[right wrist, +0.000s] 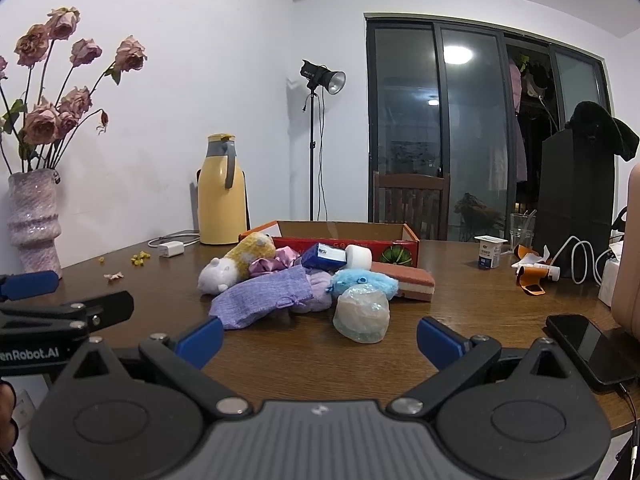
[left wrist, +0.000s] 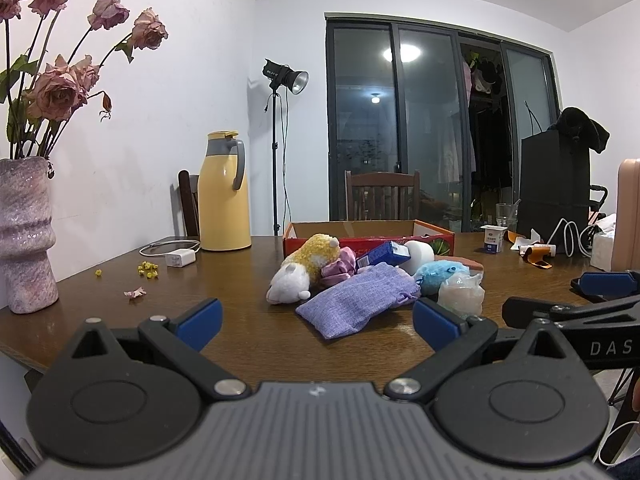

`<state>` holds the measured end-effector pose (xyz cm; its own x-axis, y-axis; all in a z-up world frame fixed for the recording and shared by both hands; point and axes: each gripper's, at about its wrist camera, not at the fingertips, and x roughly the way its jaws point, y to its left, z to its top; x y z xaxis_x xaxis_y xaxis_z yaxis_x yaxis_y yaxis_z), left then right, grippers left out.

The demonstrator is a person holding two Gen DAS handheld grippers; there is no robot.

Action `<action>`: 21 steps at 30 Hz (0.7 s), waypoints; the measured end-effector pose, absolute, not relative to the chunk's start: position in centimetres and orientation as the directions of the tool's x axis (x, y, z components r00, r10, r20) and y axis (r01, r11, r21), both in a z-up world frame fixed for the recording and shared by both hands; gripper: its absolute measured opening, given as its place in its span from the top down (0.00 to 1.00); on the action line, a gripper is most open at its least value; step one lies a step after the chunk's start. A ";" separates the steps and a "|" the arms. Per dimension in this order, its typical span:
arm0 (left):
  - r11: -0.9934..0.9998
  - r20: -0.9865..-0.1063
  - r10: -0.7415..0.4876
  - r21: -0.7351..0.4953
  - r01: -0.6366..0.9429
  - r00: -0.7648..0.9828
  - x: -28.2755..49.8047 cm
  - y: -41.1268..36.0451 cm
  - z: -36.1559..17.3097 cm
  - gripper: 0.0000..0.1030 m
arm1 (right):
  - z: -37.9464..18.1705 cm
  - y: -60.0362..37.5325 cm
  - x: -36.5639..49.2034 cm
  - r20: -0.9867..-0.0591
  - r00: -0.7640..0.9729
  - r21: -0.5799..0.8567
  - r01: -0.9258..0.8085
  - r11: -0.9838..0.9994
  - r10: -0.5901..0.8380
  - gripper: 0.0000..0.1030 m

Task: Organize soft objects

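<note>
On the left the left gripper (left wrist: pixel 316 320) hovers low over the table (left wrist: pixel 120 320) with its fingers spread wide and nothing between them; the hamster plush (left wrist: pixel 304 266) lies at the left end of the pile, just ahead. The pile sits mid-table in front of the red box (left wrist: pixel 368 236), which looks like the place to put things. The purple pouch (left wrist: pixel 356 306) lies flat and nearest, overlapping the plush and the pink scrunchie (left wrist: pixel 340 266), so I would take it first, pinching a raised fold near its drawstring end and not scraping the table. Further right come the blue carton (right wrist: pixel 324 256), the white roll (right wrist: pixel 359 257), the blue plush (right wrist: pixel 366 282) and the crinkled plastic bundle (right wrist: pixel 362 314). The right gripper (right wrist: pixel 320 340) is likewise spread and empty, just short of that bundle; squeeze it gently, since it will likely deform and slip.
</note>
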<state>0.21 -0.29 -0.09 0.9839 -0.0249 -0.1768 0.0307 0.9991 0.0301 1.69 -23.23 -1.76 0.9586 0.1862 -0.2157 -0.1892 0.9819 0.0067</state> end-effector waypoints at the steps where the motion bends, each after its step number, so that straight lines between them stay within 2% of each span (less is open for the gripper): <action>1: 0.999 -0.177 -0.025 0.030 0.031 0.984 0.2 -0.3 -0.1 0.00 | -1.8 -23.3 1.7 -0.216 0.959 0.008 -0.188 0.982 0.185 0.00; 21: 0.999 -0.192 -0.026 0.027 0.032 0.981 0.5 -0.2 -0.3 0.00 | -1.7 -23.2 1.8 -0.219 0.958 0.010 -0.187 0.982 0.184 0.00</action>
<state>0.51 -0.24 -0.30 0.9810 -0.0258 -0.1921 0.0316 0.9991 0.0273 1.75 -23.24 -1.75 0.9581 0.1844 -0.2190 -0.1869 0.9823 0.0095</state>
